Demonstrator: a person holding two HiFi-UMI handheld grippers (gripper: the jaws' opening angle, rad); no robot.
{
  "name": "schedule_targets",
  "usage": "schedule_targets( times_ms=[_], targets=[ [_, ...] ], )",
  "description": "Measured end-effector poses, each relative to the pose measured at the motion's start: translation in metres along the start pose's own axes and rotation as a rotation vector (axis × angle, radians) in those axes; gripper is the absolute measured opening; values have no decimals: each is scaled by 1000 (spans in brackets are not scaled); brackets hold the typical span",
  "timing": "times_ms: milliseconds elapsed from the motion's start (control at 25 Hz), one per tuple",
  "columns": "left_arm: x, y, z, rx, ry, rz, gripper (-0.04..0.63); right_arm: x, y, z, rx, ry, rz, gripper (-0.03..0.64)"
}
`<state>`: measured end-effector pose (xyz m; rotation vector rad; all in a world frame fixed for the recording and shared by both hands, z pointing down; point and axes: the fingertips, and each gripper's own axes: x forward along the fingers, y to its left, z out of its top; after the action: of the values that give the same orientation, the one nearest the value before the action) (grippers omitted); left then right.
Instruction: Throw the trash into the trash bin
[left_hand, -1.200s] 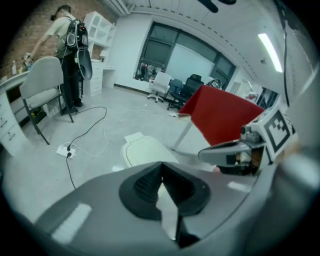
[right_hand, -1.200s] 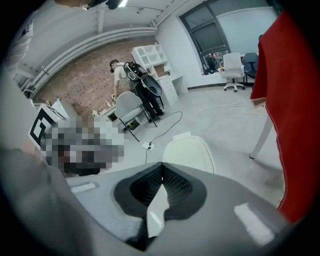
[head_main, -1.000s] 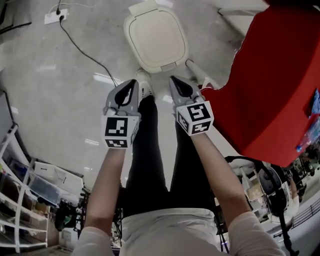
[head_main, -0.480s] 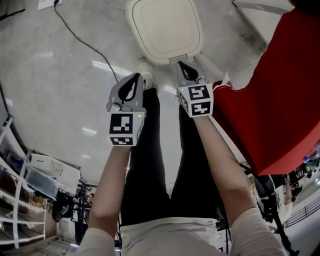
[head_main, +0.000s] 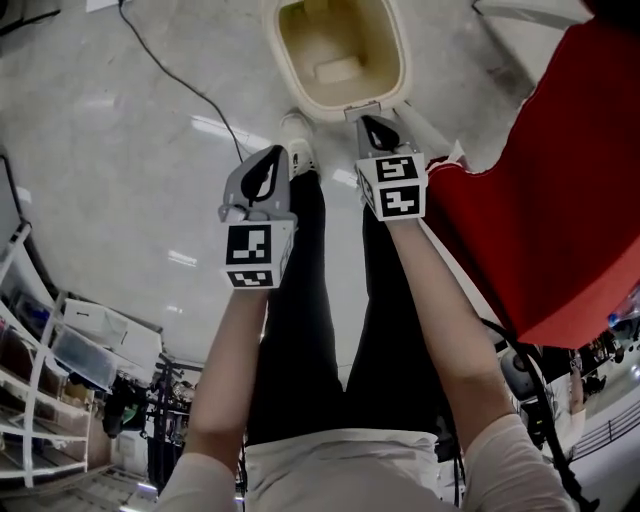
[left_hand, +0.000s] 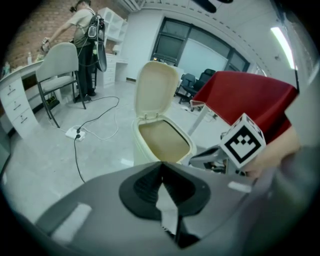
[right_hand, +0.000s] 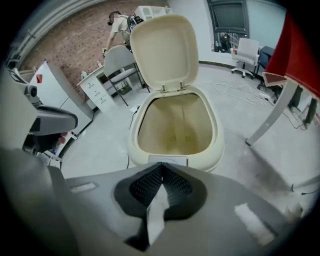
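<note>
The cream trash bin (head_main: 345, 108) stands on the floor ahead of my feet, its lid (right_hand: 162, 50) raised upright and its inside bare. My right gripper (head_main: 366, 118) is shut, its tip right at the latch button (right_hand: 168, 161) on the bin's front rim. My left gripper (head_main: 279, 151) is also shut and hangs to the left, short of the bin (left_hand: 140, 145). Behind each pair of closed tips (left_hand: 161, 165) (right_hand: 162, 165) a pale sliver shows; I cannot tell what it is. No trash is plainly visible in any view.
A table draped in red cloth (head_main: 560, 180) stands close on the right, one leg (head_main: 430, 125) beside the bin. A black cable (head_main: 170, 85) runs across the floor on the left. Shelves (head_main: 40, 370) line the left edge. A chair (left_hand: 57, 65) and a person (left_hand: 85, 30) are farther off.
The bin's lid was down in both earlier frames and now stands open. Both grippers have sunk, the right one reaching the bin's front rim.
</note>
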<state>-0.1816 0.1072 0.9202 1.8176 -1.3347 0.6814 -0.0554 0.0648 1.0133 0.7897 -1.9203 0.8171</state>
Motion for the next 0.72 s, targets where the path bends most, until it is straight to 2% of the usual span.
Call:
schedule_targets(
  times_ms=[240, 480, 720],
  targets=[
    [-17, -12, 20, 10, -19, 0, 3, -29, 6, 19, -12, -34, 8, 2],
    [-37, -32, 63, 55, -67, -13, 3, -80, 9, 57, 36, -133, 20, 2],
    [-64, -55, 97, 64, -92, -39, 3, -132, 32, 88, 5, -208, 63, 2]
  ],
)
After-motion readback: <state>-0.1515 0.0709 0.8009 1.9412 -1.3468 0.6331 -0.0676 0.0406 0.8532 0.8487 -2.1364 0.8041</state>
